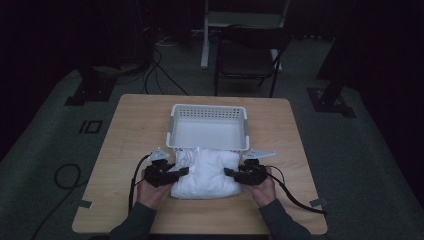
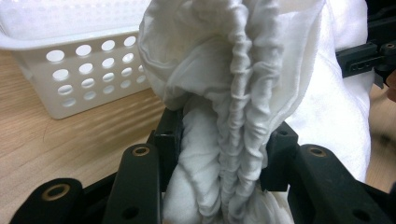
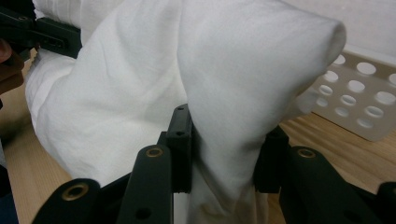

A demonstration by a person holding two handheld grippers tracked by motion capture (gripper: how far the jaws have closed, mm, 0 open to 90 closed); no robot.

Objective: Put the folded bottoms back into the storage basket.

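Now the left gripper [image 1: 183, 171] and right gripper [image 1: 230, 172] pinch opposite ends of a bunched white cloth [image 1: 206, 172] between them. Just beyond it stands a white basket [image 1: 208, 111] on the wooden table [image 1: 127, 130].

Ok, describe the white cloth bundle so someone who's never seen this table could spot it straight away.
On the wooden table, just in front of the white perforated basket, lies the folded white cloth. It is soft and wrinkled, unlike the rigid basket, and pinched between the left gripper and the right gripper.
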